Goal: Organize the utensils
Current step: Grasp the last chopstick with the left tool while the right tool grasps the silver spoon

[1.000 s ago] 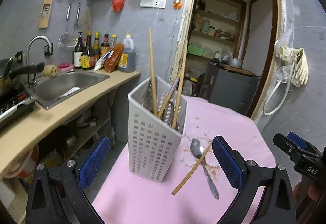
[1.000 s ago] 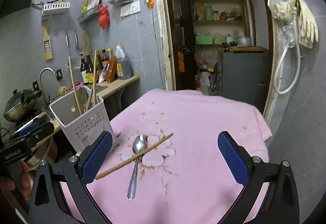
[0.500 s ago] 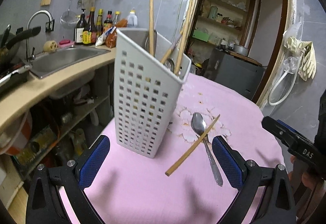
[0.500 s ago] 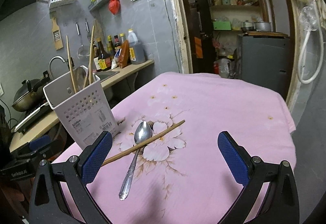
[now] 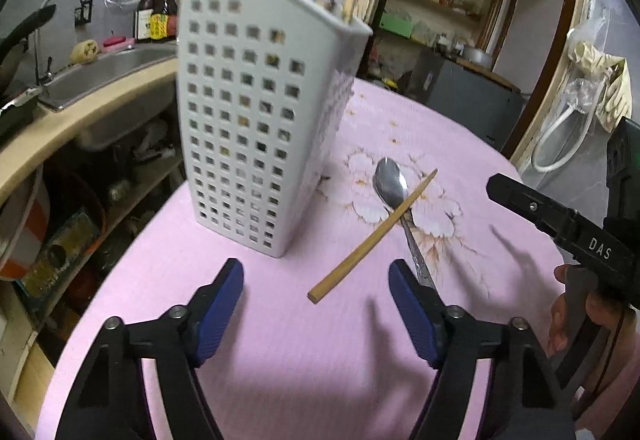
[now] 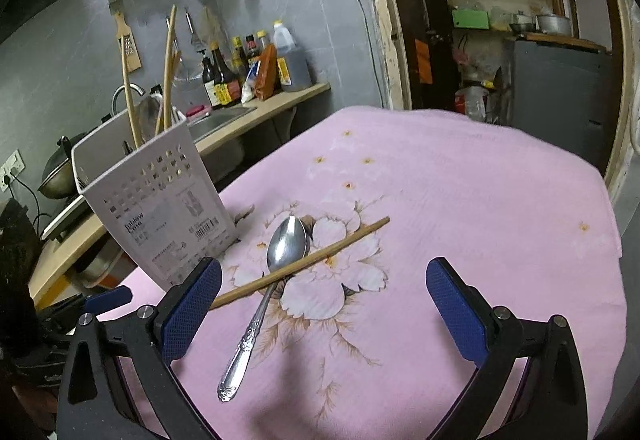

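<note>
A white perforated utensil holder [image 5: 256,119] stands on the pink cloth [image 5: 280,340] with several chopsticks in it; it also shows in the right wrist view [image 6: 160,207]. A metal spoon [image 6: 264,292] lies on the cloth with a wooden chopstick [image 6: 304,264] lying across it; both show in the left wrist view, spoon [image 5: 394,195] and chopstick [image 5: 372,240]. My left gripper [image 5: 316,308] is open and empty, low over the cloth, its jaws on either side of the chopstick's near end. My right gripper [image 6: 324,300] is open and empty, just short of the spoon.
A counter with a sink [image 5: 100,67], bottles [image 6: 240,79] and a wok [image 6: 60,175] runs along the left. A doorway with shelves [image 6: 500,19] is behind the table. The right gripper's body [image 5: 580,240] shows at the right of the left wrist view.
My left gripper has moved down and forward towards the chopstick's near end and its jaws have narrowed. My right gripper has moved closer to the spoon.
</note>
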Demonstrator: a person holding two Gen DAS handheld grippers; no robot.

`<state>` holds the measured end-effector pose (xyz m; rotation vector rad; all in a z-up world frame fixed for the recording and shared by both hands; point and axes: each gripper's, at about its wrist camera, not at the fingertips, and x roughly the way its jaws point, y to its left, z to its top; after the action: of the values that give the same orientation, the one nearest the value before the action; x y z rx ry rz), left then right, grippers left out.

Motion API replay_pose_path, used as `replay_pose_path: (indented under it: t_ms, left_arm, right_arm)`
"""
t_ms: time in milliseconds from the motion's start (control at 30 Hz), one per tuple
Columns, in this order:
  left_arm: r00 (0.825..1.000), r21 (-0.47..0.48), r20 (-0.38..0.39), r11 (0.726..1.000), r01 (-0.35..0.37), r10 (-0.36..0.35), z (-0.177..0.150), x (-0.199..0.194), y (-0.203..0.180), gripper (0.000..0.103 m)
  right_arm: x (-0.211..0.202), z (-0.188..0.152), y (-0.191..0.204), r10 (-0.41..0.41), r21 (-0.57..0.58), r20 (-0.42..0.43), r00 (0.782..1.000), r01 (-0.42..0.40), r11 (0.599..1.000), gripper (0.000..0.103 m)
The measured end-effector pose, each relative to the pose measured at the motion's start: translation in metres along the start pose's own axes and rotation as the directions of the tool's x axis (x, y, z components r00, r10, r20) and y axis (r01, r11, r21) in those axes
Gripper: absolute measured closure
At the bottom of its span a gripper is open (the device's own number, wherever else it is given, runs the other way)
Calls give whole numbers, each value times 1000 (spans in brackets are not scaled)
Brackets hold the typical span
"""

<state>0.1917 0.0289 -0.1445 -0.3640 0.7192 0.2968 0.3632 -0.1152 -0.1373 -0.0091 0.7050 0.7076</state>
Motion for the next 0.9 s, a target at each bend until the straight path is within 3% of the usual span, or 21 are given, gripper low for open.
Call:
replay_pose_path:
  t_ms: [200,267,433,600,900]
  left_arm:
    - [995,13,-96,1000,-15,16,1,18,-3,58]
    - [995,6,-94,1000,-12,13,1,18,-3,61]
    - [995,14,-100,1000,-13,15,1,19,-4,68]
    - [994,18,-106,1000,-12,14,4,23,-8,83]
    - [995,-25,-99,1000,-8,6,9,32,-6,86]
  right_arm:
    - [23,1,1,44,-2,-95,995,-45,999,32]
    - [30,1,2,58,-7,-122,991,-60,998,40]
    - [40,4,3,83,-13,-160,984,-87,996,43]
    - [48,11,2,102,-7,-179,979,-105,994,44]
    - [62,18,10,97,-54,-198,976,-109,993,47]
